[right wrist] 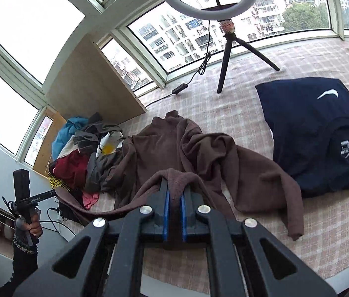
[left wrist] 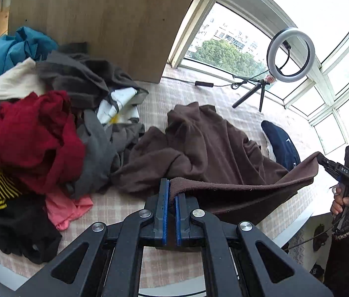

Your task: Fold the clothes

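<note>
Home bedroom — checked bedcover [right wrist: 248,113], heap of clothes [left wrist: 41,128], bay windows [right wrist: 174,37] facing apartment blocks

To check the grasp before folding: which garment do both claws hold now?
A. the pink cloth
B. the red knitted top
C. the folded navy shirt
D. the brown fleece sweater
D: the left claw and the right claw each pinch an edge of the brown fleece sweater.

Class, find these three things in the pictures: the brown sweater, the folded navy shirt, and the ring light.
Brown sweater [right wrist: 164,146]: right wrist view, on its chest area.
Navy shirt [right wrist: 305,128]: right wrist view, on the middle of the folded body.
Ring light [left wrist: 309,61]: left wrist view, on the white ring's right side.
</note>
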A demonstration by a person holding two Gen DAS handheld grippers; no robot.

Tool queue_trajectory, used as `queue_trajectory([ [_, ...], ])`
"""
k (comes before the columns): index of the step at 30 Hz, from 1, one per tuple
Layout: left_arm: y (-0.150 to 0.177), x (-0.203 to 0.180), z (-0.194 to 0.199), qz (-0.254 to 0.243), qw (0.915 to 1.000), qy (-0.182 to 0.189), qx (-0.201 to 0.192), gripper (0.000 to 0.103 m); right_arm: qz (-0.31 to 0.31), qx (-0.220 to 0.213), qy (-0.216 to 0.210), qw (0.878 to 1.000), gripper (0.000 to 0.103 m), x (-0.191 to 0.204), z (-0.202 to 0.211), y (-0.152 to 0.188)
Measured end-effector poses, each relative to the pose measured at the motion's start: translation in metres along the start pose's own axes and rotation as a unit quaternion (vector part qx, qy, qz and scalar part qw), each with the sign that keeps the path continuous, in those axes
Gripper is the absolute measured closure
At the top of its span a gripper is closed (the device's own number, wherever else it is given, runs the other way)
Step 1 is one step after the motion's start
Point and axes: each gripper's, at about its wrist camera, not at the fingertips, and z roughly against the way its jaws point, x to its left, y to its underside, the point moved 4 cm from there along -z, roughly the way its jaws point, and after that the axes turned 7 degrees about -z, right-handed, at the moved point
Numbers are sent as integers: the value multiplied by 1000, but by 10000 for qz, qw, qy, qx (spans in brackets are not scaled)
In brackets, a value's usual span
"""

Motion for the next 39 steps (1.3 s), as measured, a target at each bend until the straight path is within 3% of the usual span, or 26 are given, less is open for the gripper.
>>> queue_trajectory([
  [2,-74,-12,46,-276,9974,-121,-648,99,369,-495,-103,9980,96,56,25,-72],
  [4,-135,-33,110,-660,9882,-213,-1367,99,875,-1023,-16,9909,96,106,72,-116],
  [6,-147,-48,157,-972,9799,-311,-1714,99,1302,-1447,62,9808,96,146,117,-145],
  [8,-157,-64,204,-1280,9696,-408,-2046,99,1563,-1649,198,9736,96,160,152,-148],
  [12,-102,-74,208,-1634,9684,-531,-1806,99,1774,-1336,223,9748,96,139,167,-103],
  [14,-56,-75,181,-1755,9711,-638,-1487,99,1807,-950,350,9783,96,109,148,-55],
  [17,29,-65,112,-1669,9814,-657,-682,99,1701,-132,664,9831,96,48,96,29],
  [19,89,-51,57,-1301,9908,-365,-46,99,1322,470,805,9868,96,-2,55,85],
  [21,144,-37,5,-824,9950,-39,570,99,875,1046,950,9861,96,-52,16,133],
  [23,194,-25,-41,-384,9929,164,1117,99,680,1430,1267,9792,96,-90,-15,171],
  [26,244,-16,-88,-74,9868,151,1610,99,366,1963,1507,9682,96,-133,-47,214],
  [29,247,-22,-88,-130,9862,172,1644,99,654,2066,1752,9604,96,-140,-60,228],
  [37,255,-39,-88,-298,9846,228,1707,99,1084,1913,1829,9582,96,-124,-45,205],
  [39,257,-43,-87,-340,9842,242,1723,97,1196,2104,1920,9511,95,-125,-50,209],
])
